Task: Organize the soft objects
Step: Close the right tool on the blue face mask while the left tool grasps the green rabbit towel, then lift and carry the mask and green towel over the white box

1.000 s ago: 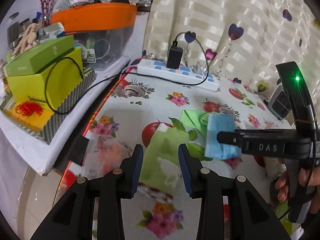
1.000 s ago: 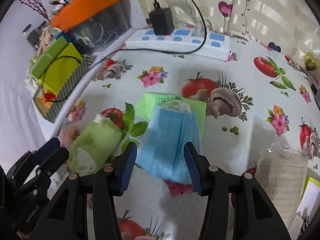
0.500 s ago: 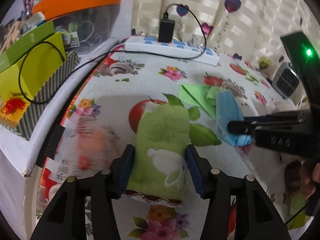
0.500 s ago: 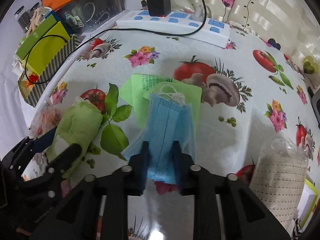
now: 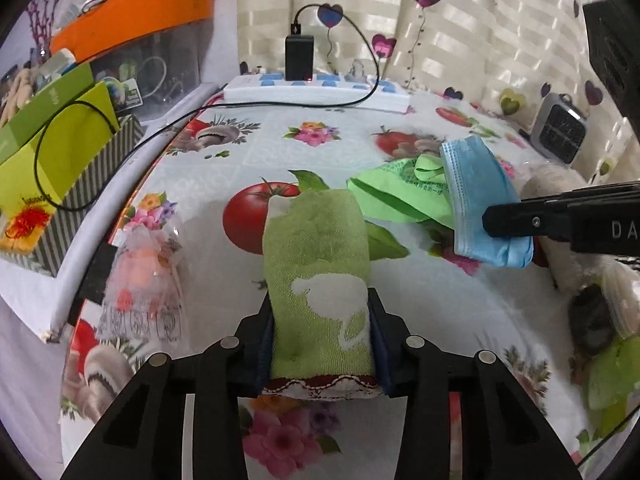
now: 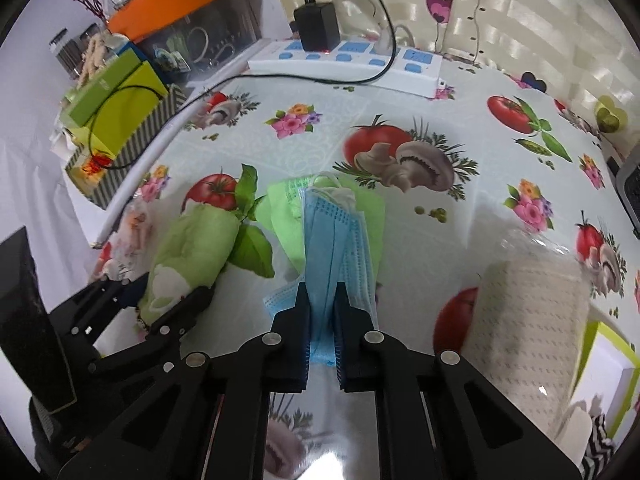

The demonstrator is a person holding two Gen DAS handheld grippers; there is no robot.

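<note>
My left gripper (image 5: 320, 332) has just been closing, and its fingers (image 5: 262, 340) now press both sides of the green towel (image 5: 318, 264), whose far end rests on the counter (image 5: 280, 152). My right gripper (image 6: 323, 328) has also been closing, pinching the blue face mask (image 6: 336, 236) narrowly, its near edge bunched between the pads. Beneath it lies a green mask (image 6: 286, 204), mostly covered; its printed text is too small to read. From the left view only "DA" shows on the right gripper's body, the rest cut off. The right view alone shows a cream roll in clear wrap (image 6: 528, 320). A blurred netted pouch (image 5: 146, 272) sits beside the towel.
</note>
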